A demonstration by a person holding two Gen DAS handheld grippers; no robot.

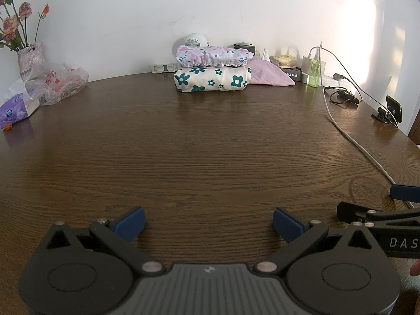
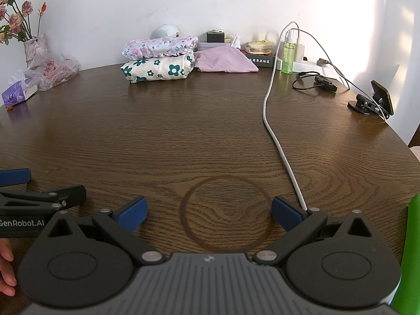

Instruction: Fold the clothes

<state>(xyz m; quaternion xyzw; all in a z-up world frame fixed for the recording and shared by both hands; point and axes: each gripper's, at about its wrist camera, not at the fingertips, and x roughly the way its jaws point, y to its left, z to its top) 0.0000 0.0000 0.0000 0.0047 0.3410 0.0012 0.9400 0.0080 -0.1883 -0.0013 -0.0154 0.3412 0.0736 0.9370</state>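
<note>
At the far side of the brown wooden table point(image 1: 210, 144) a folded cream garment with teal flowers point(image 1: 211, 79) bears a folded pink-flowered ruffled garment point(image 1: 214, 56). A pink cloth point(image 1: 270, 74) lies to their right. The right wrist view shows the same stack point(image 2: 157, 71), ruffled piece point(image 2: 160, 46) and pink cloth point(image 2: 225, 60). My left gripper point(image 1: 208, 223) is open near the table's front, nothing between its blue pads. My right gripper point(image 2: 208, 214) is open beside it, over a dark ring mark point(image 2: 225, 212). Both stand far from the clothes.
A vase of dried roses point(image 1: 30, 57), a plastic bag point(image 1: 57, 84) and a tissue pack point(image 1: 17, 110) sit at far left. A white cable point(image 2: 273, 131) runs down the right side; a green bottle point(image 2: 287, 57), charger and phone stand point(image 2: 372, 99) lie behind. A green object point(image 2: 412, 257) is at right edge.
</note>
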